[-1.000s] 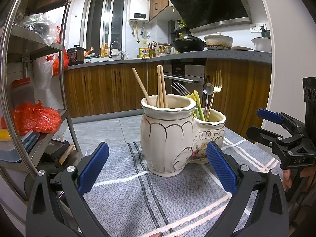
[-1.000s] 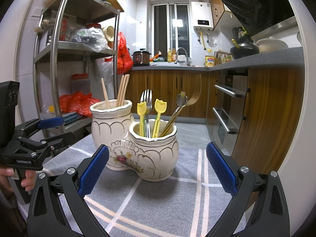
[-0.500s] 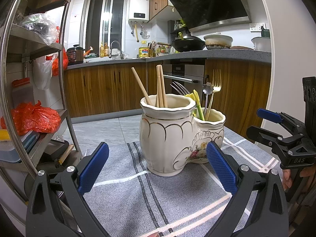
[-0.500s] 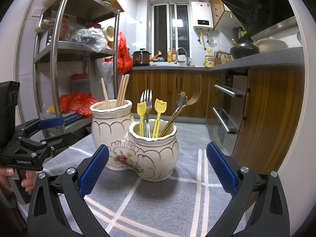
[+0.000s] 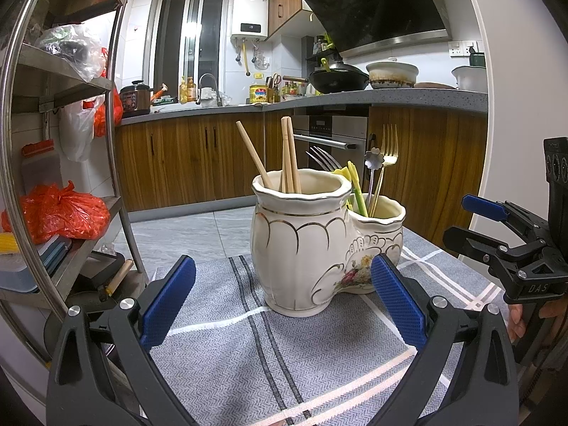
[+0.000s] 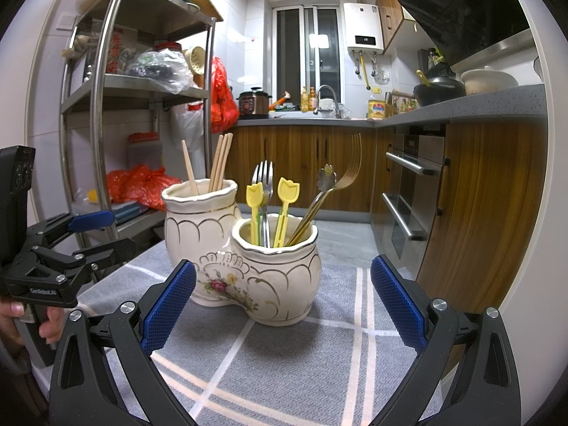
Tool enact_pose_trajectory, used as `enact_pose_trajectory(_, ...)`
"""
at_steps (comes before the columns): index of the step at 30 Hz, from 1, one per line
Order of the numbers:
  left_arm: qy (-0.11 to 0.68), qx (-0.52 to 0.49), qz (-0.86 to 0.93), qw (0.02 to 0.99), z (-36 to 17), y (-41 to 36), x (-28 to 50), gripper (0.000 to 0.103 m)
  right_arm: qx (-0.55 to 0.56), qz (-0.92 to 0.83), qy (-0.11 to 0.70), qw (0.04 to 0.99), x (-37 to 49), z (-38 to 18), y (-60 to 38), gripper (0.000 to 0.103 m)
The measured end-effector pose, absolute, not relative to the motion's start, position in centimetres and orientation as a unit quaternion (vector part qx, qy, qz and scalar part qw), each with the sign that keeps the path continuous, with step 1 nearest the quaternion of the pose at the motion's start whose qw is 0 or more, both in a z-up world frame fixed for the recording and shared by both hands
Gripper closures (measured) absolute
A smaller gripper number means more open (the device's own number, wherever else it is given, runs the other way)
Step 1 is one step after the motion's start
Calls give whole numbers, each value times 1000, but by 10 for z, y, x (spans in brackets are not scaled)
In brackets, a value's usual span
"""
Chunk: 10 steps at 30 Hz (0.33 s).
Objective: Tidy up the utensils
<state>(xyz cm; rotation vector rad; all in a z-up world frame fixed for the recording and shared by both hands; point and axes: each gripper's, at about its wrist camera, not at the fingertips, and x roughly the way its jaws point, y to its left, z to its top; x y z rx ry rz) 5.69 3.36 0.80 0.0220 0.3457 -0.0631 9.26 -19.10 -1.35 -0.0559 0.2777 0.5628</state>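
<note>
A cream ceramic double utensil holder [image 5: 312,248] [image 6: 248,273] stands on a grey striped cloth [image 5: 248,355]. Its taller pot holds wooden chopsticks [image 5: 289,156] [image 6: 220,161]. The shorter pot holds a silver fork [image 6: 264,184], two yellow tulip-topped picks [image 6: 285,195], a flower-ended spoon [image 6: 325,177] and a gold fork [image 5: 387,152] [image 6: 351,167]. My left gripper [image 5: 282,305] hangs open in front of the holder, nothing between its blue pads. My right gripper [image 6: 282,303] is open too, a short way from the shorter pot. Each gripper shows at the side of the other's view.
A steel shelf rack [image 6: 96,113] with bags and boxes stands left of the table. Wooden cabinets [image 6: 472,213] and an oven [image 6: 411,191] run along the right. The cloth's far edge drops to a tiled floor [image 5: 198,230]. A hand [image 6: 21,323] holds the left gripper's handle.
</note>
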Motion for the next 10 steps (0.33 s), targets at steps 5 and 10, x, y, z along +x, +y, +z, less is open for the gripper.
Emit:
enact_pose_trajectory(5, 170, 14, -29, 985, 8, 32, 57, 6, -27, 276, 136, 951, 93, -13, -191, 5)
enact_pose_trajectory(10, 172, 14, -29, 985, 8, 32, 56, 6, -25, 274, 135, 952, 92, -12, -192, 5)
